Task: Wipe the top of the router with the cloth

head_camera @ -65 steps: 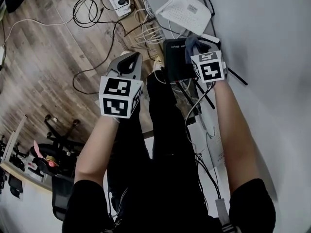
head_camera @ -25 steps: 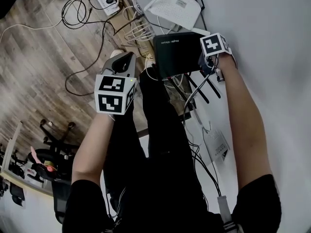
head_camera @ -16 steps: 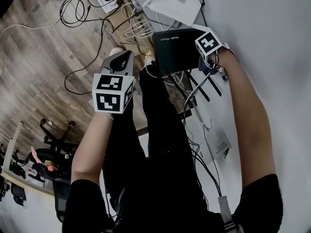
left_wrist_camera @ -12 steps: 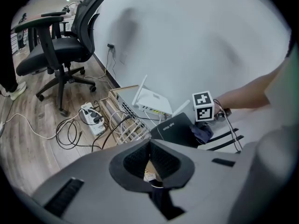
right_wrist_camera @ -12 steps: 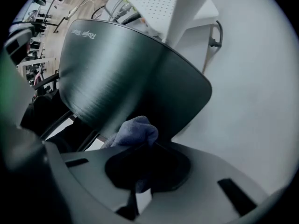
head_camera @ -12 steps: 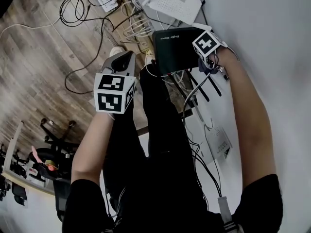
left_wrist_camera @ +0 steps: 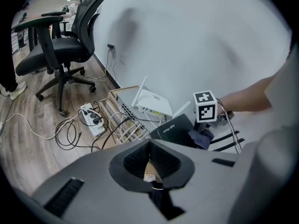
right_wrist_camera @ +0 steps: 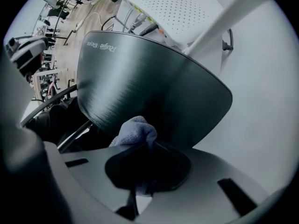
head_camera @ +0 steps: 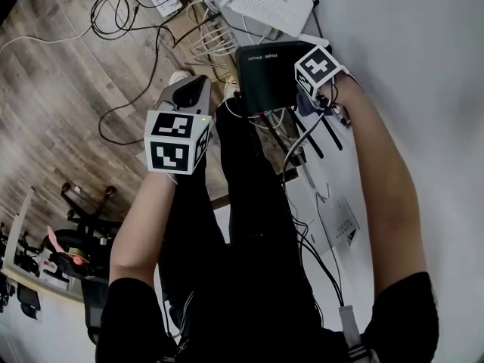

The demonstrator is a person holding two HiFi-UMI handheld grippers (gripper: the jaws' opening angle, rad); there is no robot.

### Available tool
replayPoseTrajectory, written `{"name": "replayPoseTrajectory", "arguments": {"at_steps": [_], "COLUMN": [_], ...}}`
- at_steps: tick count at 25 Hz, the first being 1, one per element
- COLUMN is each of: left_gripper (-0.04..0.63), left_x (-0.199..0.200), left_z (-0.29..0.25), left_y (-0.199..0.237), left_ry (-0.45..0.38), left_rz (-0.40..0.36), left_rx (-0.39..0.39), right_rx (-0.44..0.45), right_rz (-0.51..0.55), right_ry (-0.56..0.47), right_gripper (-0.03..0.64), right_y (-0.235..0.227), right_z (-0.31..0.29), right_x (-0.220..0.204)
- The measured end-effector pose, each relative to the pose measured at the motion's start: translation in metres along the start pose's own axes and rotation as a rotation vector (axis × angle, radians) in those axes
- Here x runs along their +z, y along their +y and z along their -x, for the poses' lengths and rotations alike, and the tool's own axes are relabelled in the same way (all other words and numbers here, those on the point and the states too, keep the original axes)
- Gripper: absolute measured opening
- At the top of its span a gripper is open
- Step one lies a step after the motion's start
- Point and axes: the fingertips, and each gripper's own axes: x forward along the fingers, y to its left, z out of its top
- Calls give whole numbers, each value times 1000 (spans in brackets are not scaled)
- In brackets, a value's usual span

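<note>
The black router (head_camera: 266, 74) lies far centre on the white surface (head_camera: 423, 89); the right tool (head_camera: 307, 101) pinches the blue cloth (right_wrist_camera: 135, 130) tight at its near right edge. A stroke past that edge may snag the antennas (head_camera: 324, 131) and cables (head_camera: 296, 146) just nearer, or shove the router left into the wire tangle (head_camera: 217, 48). Bare room lies right; the white router (head_camera: 274, 0) crowds the far side. The left tool (head_camera: 189, 91), jaws together and empty, hangs left.
</note>
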Motion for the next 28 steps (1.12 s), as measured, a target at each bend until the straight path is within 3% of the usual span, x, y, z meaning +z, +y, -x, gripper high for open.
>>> {"name": "replayPoseTrajectory", "arguments": {"at_steps": [9, 13, 19, 21, 25, 28], "left_gripper": [2, 2, 2, 2, 2, 2], "left_x": [0, 4, -2, -6, -12, -13], "left_z": [5, 7, 10, 11, 13, 16], "left_y": [11, 13, 18, 18, 19, 21], "left_ry": [1, -6, -3, 2, 10, 9], "left_rz": [1, -10, -8, -7, -8, -8], "left_rx": [6, 0, 1, 1, -2, -2], "right_rx": [97, 52, 68, 95, 253, 211], "right_rz": [-144, -62, 16, 17, 1, 51], "right_ry": [-153, -161, -184, -200, -261, -264], "right_gripper": [6, 5, 6, 6, 6, 6], "right_y": [28, 49, 76, 84, 131, 144], "right_z": [3, 6, 9, 10, 8, 6], "right_x": [13, 23, 38, 41, 54, 61]}}
